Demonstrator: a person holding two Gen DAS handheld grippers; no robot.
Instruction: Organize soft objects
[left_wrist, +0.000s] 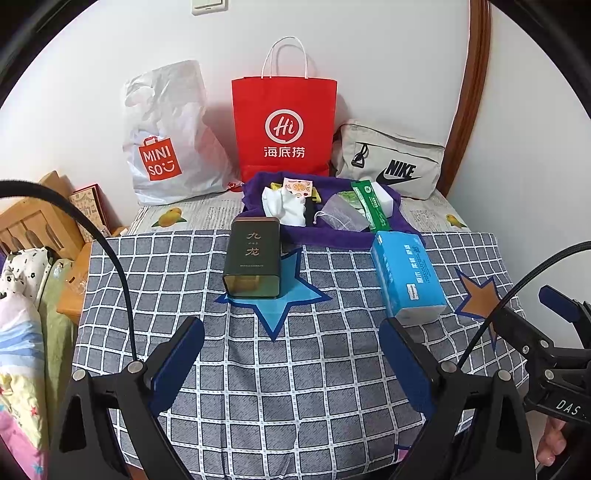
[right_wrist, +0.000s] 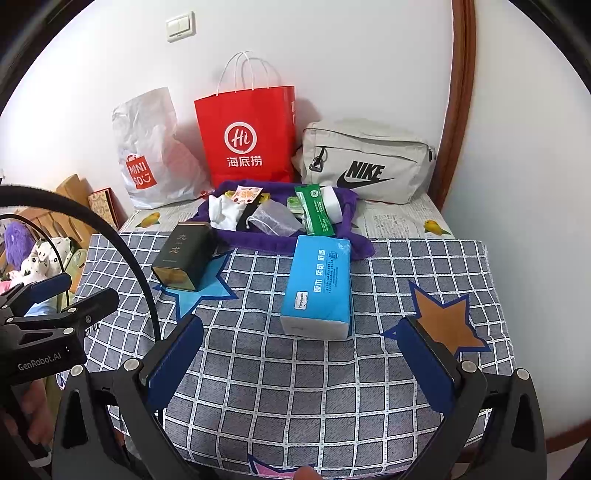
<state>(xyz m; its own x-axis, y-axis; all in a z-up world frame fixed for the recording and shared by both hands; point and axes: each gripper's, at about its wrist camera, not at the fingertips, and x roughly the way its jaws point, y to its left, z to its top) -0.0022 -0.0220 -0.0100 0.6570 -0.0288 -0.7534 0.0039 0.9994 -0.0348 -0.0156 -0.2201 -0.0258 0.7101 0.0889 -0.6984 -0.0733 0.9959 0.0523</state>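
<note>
Left gripper (left_wrist: 291, 354) and right gripper (right_wrist: 303, 354) low in frame, fingers wide and holding nothing, blue tissue pack (right_wrist: 317, 286) mid-frame on the checked surface (right_wrist: 295, 387), dark tin (left_wrist: 253, 258) beside it, purple cloth (left_wrist: 332, 238) with small things behind, three bags at the wall

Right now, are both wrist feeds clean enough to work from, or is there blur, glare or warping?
Left wrist view: sharp and evenly lit, print on the tin readable; fisheye bows the door frame and blacks out the corners. Right wrist view: equally sharp, tissue pack text legible, soft shadows behind the red bag, no glare, same edge warping.
</note>
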